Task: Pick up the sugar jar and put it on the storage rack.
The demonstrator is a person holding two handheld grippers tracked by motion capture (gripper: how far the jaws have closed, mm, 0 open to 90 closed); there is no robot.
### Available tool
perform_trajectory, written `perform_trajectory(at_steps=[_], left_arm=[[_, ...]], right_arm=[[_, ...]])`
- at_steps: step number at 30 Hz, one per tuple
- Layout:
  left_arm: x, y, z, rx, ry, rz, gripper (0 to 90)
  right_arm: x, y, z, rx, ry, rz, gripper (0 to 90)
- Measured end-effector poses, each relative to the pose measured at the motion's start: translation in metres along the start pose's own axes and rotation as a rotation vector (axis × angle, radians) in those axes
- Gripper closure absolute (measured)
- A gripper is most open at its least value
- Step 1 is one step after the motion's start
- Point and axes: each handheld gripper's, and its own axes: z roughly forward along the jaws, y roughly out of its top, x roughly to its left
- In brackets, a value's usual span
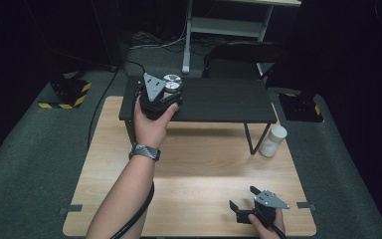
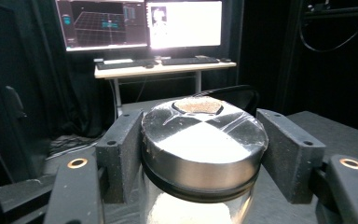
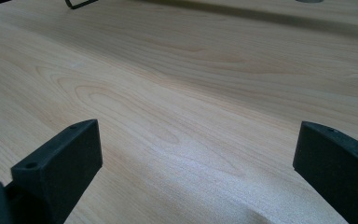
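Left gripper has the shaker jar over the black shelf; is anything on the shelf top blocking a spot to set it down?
Nothing visible does. The left gripper holds the metal-lidded jar at the black shelf's left end, and the shelf top beside it lies bare. The white bottle stands on the wooden table, beside the shelf leg.

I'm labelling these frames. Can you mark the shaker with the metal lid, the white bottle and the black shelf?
Shaker with the metal lid [image 2: 204, 144]: left gripper view, on the lid's top.
White bottle [image 1: 274, 141]: high view, on its body.
Black shelf [image 1: 219, 102]: high view, on its bare top.

Black grippers [image 1: 165, 97] [image 1: 241, 199] topped with grey triangular plates; brass-ringed screw holes, black cables, dark metal wristwatch [image 1: 144, 151].
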Motion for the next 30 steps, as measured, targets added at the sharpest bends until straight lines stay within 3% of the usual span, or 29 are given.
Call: perform_trajectory(at_steps=[2,9,30], left_arm=[[0.002,-0.001,0.005,0.003,0.0,-0.023,34.5],[0.003,-0.007,0.016,0.023,0.018,-0.043,34.5],[0.004,-0.016,0.021,0.001,0.019,-0.079,34.2]], right_arm=[[0.0,0.0,0.0,-0.001,0.001,0.002,1.2],[0.0,0.0,0.0,-0.001,0.002,-0.009,1.2],[0.002,0.0,0.0,-0.003,0.0,-0.014,1.2]])
